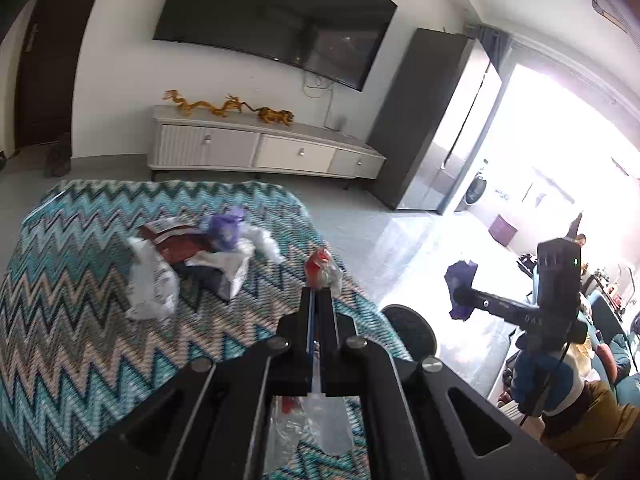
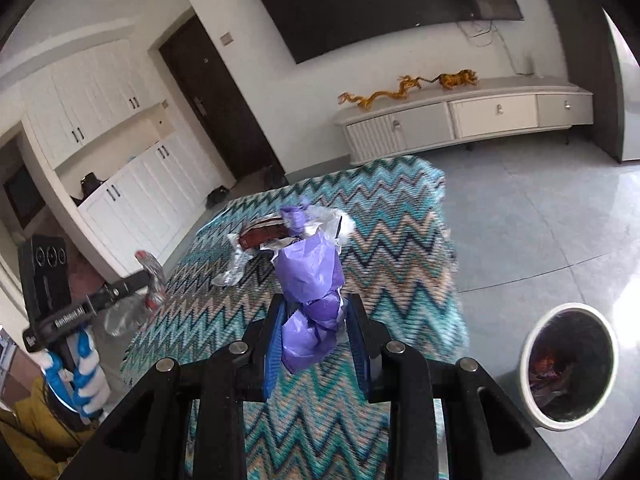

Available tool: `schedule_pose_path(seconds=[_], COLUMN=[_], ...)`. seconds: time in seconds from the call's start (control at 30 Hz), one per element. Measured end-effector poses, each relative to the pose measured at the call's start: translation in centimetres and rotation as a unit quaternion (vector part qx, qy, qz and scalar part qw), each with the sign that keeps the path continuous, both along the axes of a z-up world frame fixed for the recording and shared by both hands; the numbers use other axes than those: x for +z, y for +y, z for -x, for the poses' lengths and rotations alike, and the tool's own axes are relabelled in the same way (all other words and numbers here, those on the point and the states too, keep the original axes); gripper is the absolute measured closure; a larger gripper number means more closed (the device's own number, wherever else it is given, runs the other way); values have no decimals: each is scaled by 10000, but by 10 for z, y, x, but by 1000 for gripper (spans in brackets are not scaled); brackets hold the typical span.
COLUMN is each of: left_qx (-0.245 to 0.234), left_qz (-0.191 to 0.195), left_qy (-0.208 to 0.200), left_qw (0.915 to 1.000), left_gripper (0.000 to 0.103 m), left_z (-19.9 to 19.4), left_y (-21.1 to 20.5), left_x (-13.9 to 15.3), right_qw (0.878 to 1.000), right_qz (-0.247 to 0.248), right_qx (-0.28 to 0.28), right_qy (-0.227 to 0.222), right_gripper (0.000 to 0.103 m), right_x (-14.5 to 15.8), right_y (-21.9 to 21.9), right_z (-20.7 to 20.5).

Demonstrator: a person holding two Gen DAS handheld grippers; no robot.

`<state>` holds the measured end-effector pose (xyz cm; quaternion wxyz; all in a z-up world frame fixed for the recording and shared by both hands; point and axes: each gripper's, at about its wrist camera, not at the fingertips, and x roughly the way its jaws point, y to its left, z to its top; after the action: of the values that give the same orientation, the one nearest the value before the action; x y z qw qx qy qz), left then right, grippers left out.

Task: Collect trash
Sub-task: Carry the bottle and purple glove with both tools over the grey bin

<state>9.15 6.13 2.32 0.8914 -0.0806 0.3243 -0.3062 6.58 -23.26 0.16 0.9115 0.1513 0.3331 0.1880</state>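
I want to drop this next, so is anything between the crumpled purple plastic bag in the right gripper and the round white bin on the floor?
Nothing visible: the purple bag hangs above the table edge, the white bin stands open.

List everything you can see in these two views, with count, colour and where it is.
Purple wrapper: one, purple, pinched in the right tool.
Clear wrapper: one, clear with red, pinched in the left tool.
Trash pile: one heap, white, purple, brown, on the table.
Table cover: one, teal and beige zigzag.
Bin: one, white rim, dark inside, on the floor right of the table.
TV: one, black, on the wall.
Cabinet: one, pale, under the TV.
Figurines: golden, count unclear, on the cabinet.
Door: one, dark.
Left tool: black, shut.
Right tool: black, blue pads.
Gloved hand: blue and white, holding the left tool.
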Motion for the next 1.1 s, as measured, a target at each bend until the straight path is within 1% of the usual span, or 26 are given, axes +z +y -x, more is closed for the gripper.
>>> schedule_pose_path(seconds=[0.07, 0.2, 0.3, 0.4, 0.6, 0.73, 0.8, 0.93, 0.97, 1.0, 1.1], left_qx=[-168, -578, -879, -1176, -1676, -1920, -1993, -2031, -2020, -1984, -1982], left_qz=[-12, -103, -222, -343, -746, -1077, -1146, -1301, -1329, -1341, -1328], left_qy=[39, 174, 295, 465, 814, 1078, 1240, 1538, 1610, 1674, 1864], left_qw=[9998, 9981, 9954, 9914, 9797, 9695, 9653, 9582, 9569, 9564, 9531], left_gripper=[102, 102, 102, 102, 102, 102, 102, 102, 102, 100, 100], left_z=[-7, -23, -38, -54, -80, -97, -105, -120, -124, -130, -141], left_y=[-23, -83, -133, -187, -295, -362, -389, -431, -440, -447, -465], left_x=[7, 15, 13, 4, -33, -70, -86, -122, -130, -140, -162], right_qw=[9997, 9973, 9938, 9888, 9762, 9686, 9645, 9556, 9533, 9506, 9456], right_qz=[-44, -131, -253, -410, -667, -775, -839, -955, -971, -976, -955], right_qx=[-223, -721, -1080, -1424, -1996, -2217, -2317, -2506, -2551, -2604, -2683], right_qy=[-25, 14, 95, 198, 531, 813, 950, 1220, 1289, 1376, 1571], right_gripper=[75, 75, 75, 75, 75, 74, 75, 75, 74, 74, 72], right_x=[-2, -13, -26, -43, -83, -115, -132, -163, -169, -178, -197], right_y=[-24, -74, -111, -146, -209, -239, -249, -267, -272, -277, -286], right_z=[10, 24, 32, 38, 41, 31, 26, 14, 11, 8, -1])
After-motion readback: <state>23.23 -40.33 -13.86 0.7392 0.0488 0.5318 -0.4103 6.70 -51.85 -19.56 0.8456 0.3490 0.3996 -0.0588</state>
